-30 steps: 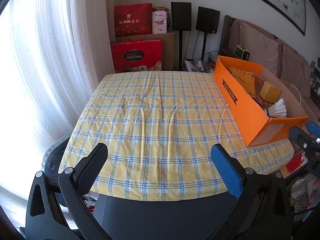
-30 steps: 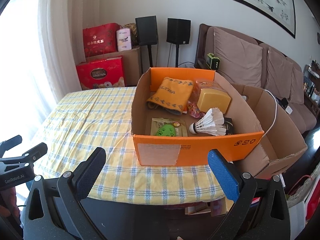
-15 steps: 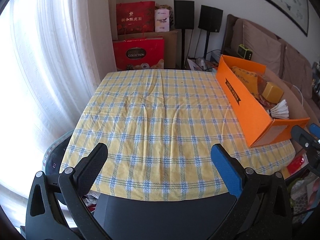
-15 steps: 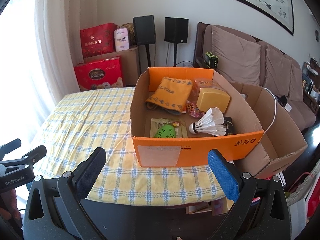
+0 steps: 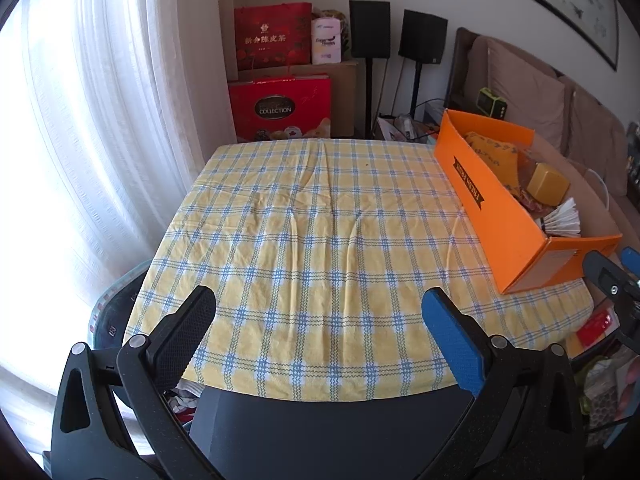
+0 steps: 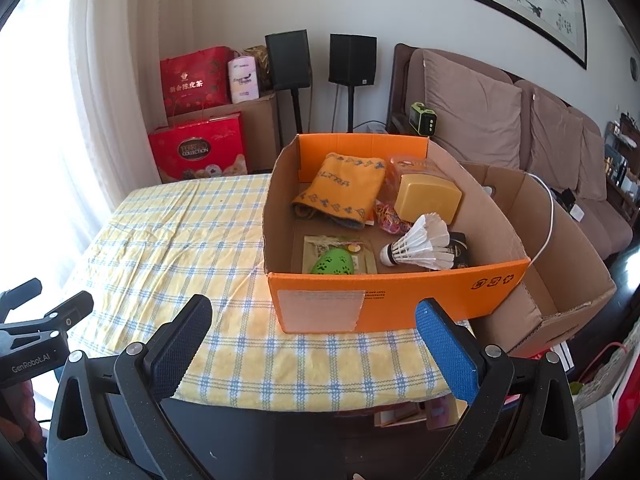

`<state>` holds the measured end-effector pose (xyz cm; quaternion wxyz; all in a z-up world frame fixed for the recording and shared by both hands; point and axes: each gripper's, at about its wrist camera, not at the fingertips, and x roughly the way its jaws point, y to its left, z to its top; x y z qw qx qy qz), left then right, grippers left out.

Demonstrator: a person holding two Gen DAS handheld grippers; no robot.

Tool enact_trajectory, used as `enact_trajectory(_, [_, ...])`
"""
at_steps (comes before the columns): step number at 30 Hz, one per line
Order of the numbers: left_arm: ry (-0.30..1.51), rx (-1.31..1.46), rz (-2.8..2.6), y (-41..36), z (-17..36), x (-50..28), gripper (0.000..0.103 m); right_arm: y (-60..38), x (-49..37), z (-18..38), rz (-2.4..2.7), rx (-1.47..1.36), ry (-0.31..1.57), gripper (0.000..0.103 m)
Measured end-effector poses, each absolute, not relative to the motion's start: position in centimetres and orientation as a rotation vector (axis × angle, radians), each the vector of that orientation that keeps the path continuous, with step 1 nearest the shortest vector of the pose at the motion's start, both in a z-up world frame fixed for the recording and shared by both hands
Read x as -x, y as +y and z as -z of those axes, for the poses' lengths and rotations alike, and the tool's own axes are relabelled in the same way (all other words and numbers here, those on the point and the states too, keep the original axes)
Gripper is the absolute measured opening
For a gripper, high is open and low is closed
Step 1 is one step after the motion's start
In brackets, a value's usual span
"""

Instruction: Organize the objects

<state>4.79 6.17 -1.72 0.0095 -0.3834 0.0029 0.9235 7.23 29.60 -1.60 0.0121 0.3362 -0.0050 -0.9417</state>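
Orange box [image 6: 396, 300] sits at the right edge of the desk [image 5: 320, 240], near its front right corner, on the checked cloth. Inside lie a shuttlecock [image 6: 420, 246], a yellow case [image 6: 428, 198], an orange cloth [image 6: 340, 188] and a green toy [image 6: 332, 262]. Left tool [image 5: 318, 316] and right tool [image 6: 314, 328] hang released and empty off the front edge.

"FRESH FRUIT" on orange box [image 5: 480, 200]; "ULTRA" on yellow cloth [image 6: 340, 188]; "COLLECTION" on red gift box [image 5: 280, 108].
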Motion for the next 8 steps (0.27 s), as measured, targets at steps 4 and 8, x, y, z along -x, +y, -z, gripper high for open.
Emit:
enact_trajectory(4, [0.015, 1.196, -2.885, 6.19, 1.75, -4.84, 0.103, 29.65, -7.29, 1.65, 2.931, -1.047, -0.022, 0.103])
enact_trajectory(8, [0.017, 1.200, -2.888, 6.17, 1.77, -4.79, 0.103, 29.68, -7.36, 1.61, 2.931, -1.046, -0.025, 0.103])
